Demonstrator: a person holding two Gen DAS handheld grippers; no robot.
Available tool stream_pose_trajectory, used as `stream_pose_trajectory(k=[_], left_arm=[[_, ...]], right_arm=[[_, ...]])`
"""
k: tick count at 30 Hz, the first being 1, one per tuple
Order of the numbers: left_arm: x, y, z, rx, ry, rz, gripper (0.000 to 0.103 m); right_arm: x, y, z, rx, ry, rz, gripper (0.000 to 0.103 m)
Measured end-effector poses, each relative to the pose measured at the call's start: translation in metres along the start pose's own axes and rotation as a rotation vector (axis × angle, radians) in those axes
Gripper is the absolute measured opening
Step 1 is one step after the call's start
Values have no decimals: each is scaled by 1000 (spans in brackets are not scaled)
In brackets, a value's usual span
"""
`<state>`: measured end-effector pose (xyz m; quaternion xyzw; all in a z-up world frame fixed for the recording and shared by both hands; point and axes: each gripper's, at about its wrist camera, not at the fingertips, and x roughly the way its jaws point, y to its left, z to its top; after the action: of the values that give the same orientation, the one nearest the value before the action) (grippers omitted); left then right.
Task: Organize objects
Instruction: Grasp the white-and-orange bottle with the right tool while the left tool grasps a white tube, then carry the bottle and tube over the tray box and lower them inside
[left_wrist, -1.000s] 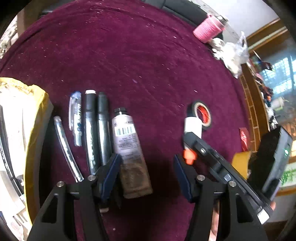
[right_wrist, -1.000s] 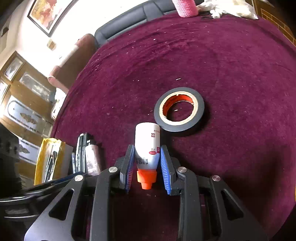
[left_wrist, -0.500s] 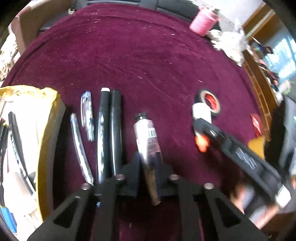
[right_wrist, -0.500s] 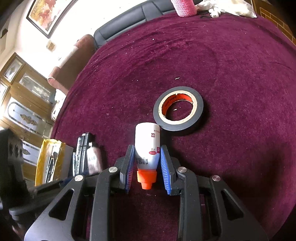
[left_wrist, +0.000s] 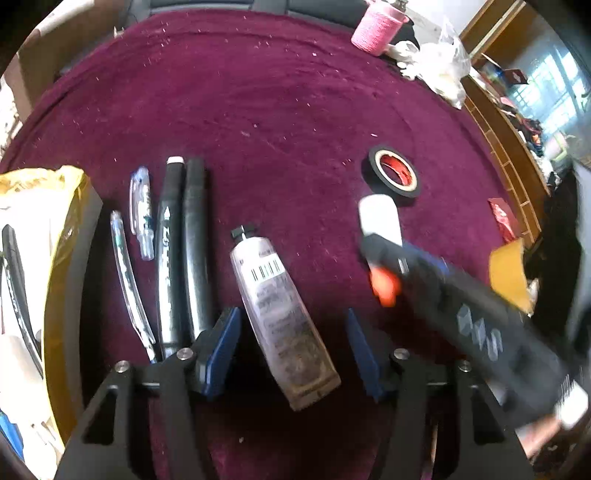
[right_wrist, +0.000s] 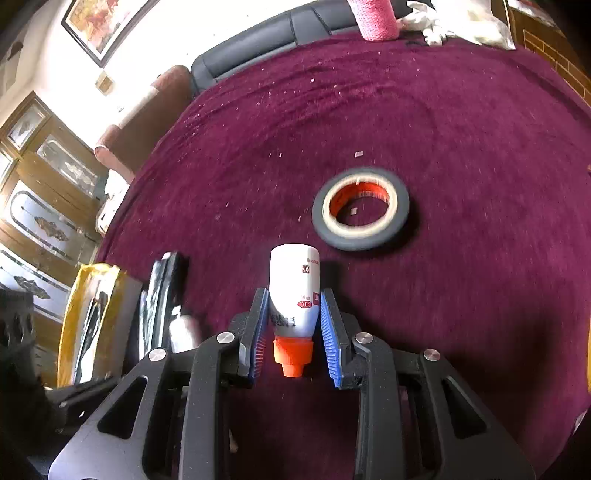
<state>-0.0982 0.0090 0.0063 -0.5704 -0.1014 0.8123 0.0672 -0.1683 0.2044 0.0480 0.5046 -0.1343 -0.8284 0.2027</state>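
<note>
Currently the left gripper (left_wrist: 291, 345) is spread wide, holding nothing. A silver tube (left_wrist: 281, 314) with a black cap and barcode lies flat on the bench (left_wrist: 258, 110) between its blue pads (left_wrist: 221, 343), angled cap-far-left; neither pad touches it as far as I can see.

Right gripper (right_wrist: 293, 328) is narrow, clamped on a white bottle (right_wrist: 293, 288) with an orange cap (right_wrist: 291, 356), cap pointing back toward the camera, base pointing far. In the left view the same bottle (left_wrist: 380, 218) shows at right, gripper body motion-blurred.

Counts, on the maroon cloth:
- 1 silver tube, near centre.
- 1 white bottle, in the right gripper.
- 1 roll of black tape (right_wrist: 360, 208) with an orange-red core, flat, just beyond the bottle base, apart from it.
- 2 black markers (left_wrist: 184, 251) side by side, touching, left of the tube; one has a white end.
- 2 clear pens (left_wrist: 140, 214), left of the markers, one nearer and further left than the other.
- 1 yellow bag (left_wrist: 55, 258) at the far-left edge, contents unclear.
- 1 pink spool (left_wrist: 375, 26) at the far edge, with a crumpled clear plastic bag (left_wrist: 439, 66) just right of it.
- 1 small red packet (left_wrist: 502, 218) and 1 yellow-brown item (left_wrist: 508, 273) at the right edge; can't tell what the latter is.
</note>
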Motion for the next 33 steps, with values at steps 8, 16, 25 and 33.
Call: stream_pose_trajectory(k=[8, 16, 25, 33], left_arm=[[0, 0, -3, 60, -56, 61, 34], [-20, 7, -51, 127, 17, -30, 31], [-17, 1, -42, 141, -41, 9, 33], [-15, 2, -41, 139, -48, 18, 30]], right_arm=[[-25, -20, -28, 74, -14, -20, 27], [-37, -9, -52, 41, 16, -50, 27], [-42, -4, -66, 7, 19, -79, 27], [-44, -1, -72, 5, 22, -94, 27]])
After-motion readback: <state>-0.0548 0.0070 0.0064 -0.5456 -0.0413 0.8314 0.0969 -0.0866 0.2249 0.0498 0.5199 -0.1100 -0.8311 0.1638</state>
